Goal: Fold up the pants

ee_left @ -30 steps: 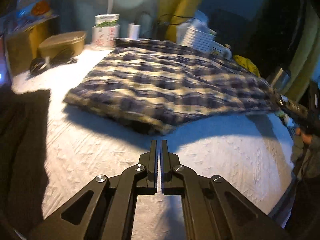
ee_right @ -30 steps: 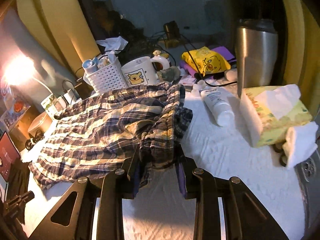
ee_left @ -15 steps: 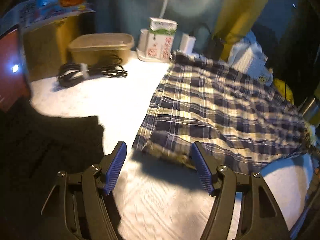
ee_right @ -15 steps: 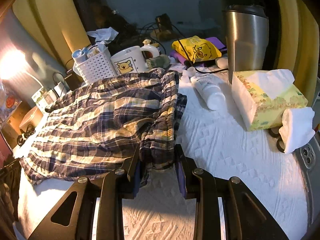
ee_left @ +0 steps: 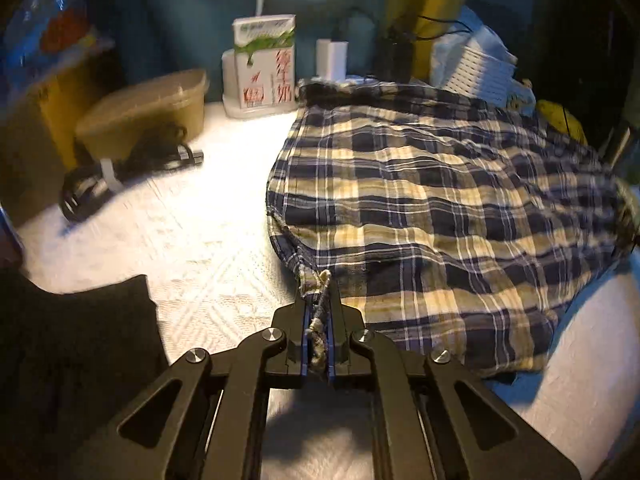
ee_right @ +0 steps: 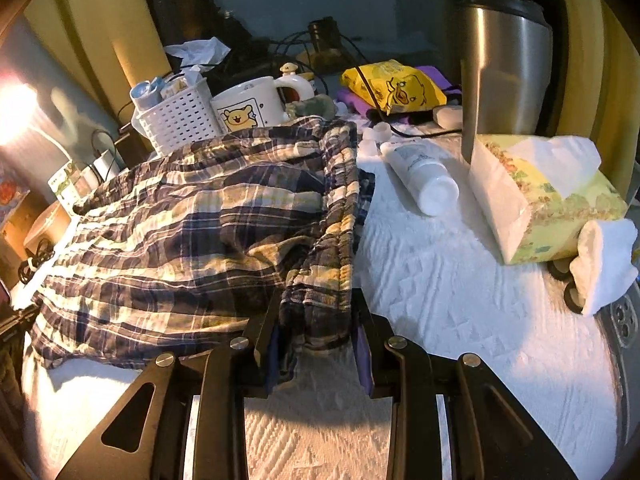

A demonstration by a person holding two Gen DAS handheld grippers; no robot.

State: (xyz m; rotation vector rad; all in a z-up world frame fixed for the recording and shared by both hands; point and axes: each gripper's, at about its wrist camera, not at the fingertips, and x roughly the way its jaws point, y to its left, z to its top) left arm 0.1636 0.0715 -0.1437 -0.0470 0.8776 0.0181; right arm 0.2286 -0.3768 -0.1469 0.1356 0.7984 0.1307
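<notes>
The pants [ee_left: 432, 216], a navy-and-cream plaid pair, lie spread on the white cloth [ee_left: 192, 240] between the two tongs. The left tongs [ee_left: 317, 308] have just been closing and now pinch the frayed hem corner of one leg, a thin twist of fabric squeezed between the blue pads. The rest of that leg fans out ahead and to the right of them.

The right tongs [ee_right: 316, 320] are clamped on the bunched elastic waistband, a thick wad filling the gap between their pads. From there the pants [ee_right: 192, 232] stretch ahead and to the left, rumpled, with the waistband edge running straight ahead of the jaws.

Ahead and left of the left tongs sit a coiled cable [ee_left: 120, 172], a tan tub [ee_left: 148, 112] and a carton [ee_left: 264, 68] with red lettering. A dark cloth [ee_left: 76, 360] lies just to their left.

Ahead of the right tongs, beyond the pants, stand a white basket [ee_right: 178, 120] and a bear mug [ee_right: 252, 106]. To the right lie a white tube [ee_right: 420, 176], a tissue box [ee_right: 548, 196] and a rolled towel [ee_right: 604, 260], with a steel tumbler [ee_right: 504, 68] and a yellow pouch [ee_right: 394, 88] farther back.
</notes>
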